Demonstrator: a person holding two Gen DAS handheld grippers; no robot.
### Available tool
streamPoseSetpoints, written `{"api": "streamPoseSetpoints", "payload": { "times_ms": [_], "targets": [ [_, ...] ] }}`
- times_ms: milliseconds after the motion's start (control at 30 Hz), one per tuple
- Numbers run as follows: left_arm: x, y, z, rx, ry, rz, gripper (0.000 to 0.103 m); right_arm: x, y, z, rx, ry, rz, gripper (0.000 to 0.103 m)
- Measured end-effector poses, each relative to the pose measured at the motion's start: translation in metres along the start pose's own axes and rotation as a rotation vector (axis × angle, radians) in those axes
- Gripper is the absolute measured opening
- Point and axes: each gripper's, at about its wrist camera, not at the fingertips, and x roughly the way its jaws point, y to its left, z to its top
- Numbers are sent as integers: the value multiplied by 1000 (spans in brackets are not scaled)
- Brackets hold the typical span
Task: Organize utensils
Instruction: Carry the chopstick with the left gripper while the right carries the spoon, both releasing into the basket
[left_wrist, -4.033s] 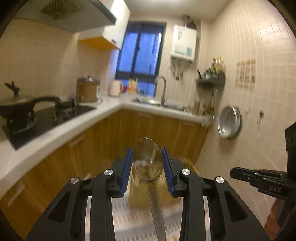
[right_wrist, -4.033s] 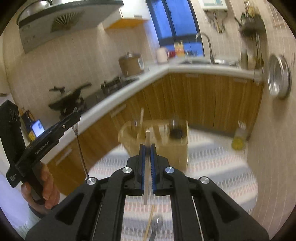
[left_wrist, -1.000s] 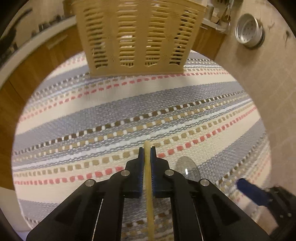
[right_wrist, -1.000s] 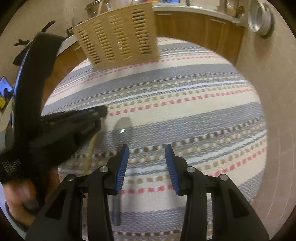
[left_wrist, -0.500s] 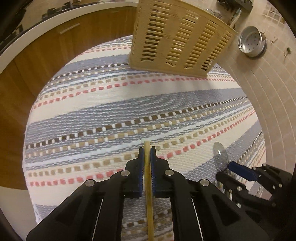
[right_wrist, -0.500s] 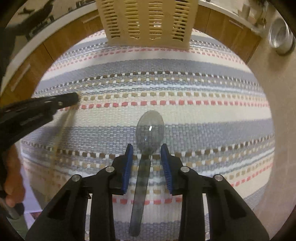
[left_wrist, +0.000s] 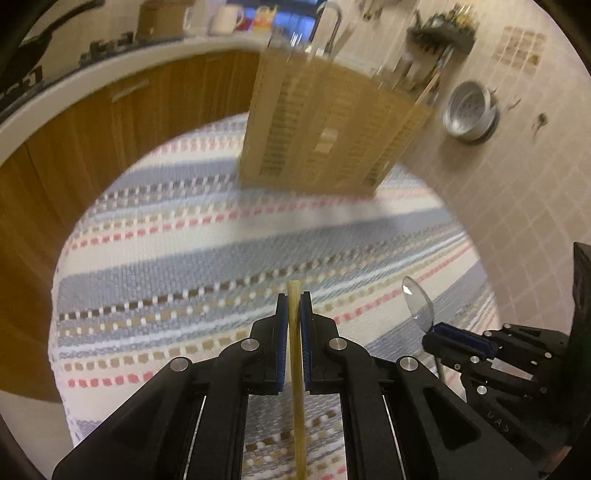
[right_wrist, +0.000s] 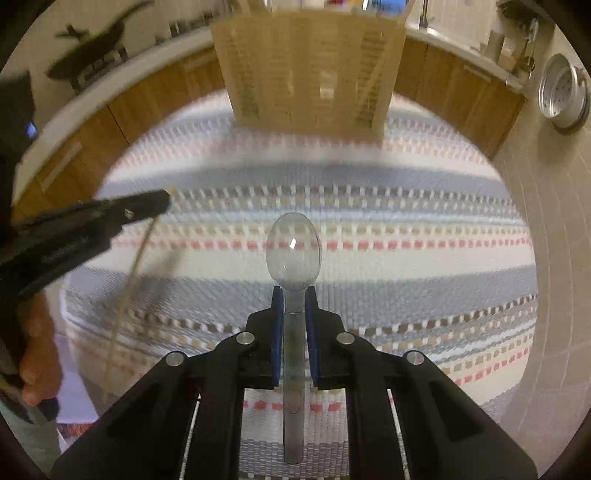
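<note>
My left gripper (left_wrist: 294, 297) is shut on a wooden chopstick (left_wrist: 296, 354) and holds it above the striped cloth. It shows at the left of the right wrist view (right_wrist: 162, 201), with the chopstick (right_wrist: 129, 280) hanging down. My right gripper (right_wrist: 294, 291) is shut on the handle of a clear plastic spoon (right_wrist: 293, 247), bowl pointing forward. The spoon (left_wrist: 416, 304) and right gripper (left_wrist: 439, 330) show at the right of the left wrist view. A beige slotted utensil basket (left_wrist: 325, 122) stands at the far side of the table (right_wrist: 314, 62), holding some utensils.
A round table carries a striped woven cloth (left_wrist: 207, 236). Wooden cabinets and a white counter (left_wrist: 92, 85) curve behind. A metal strainer (left_wrist: 469, 110) hangs on the tiled wall at the right. A dark pan (right_wrist: 92, 44) sits on the stove.
My right gripper closed on the clear spoon and lifted it off the cloth. Both grippers tilted up toward the basket; the left keeps holding the chopstick.
</note>
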Motion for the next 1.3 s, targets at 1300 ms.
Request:
{"api": "streamPoseSetpoints", "payload": {
  "times_ms": [1300],
  "targets": [
    [-84,-20,186,-50,-878,-66,4,-72,-42,176,50,-714,-111,10]
  ]
}}
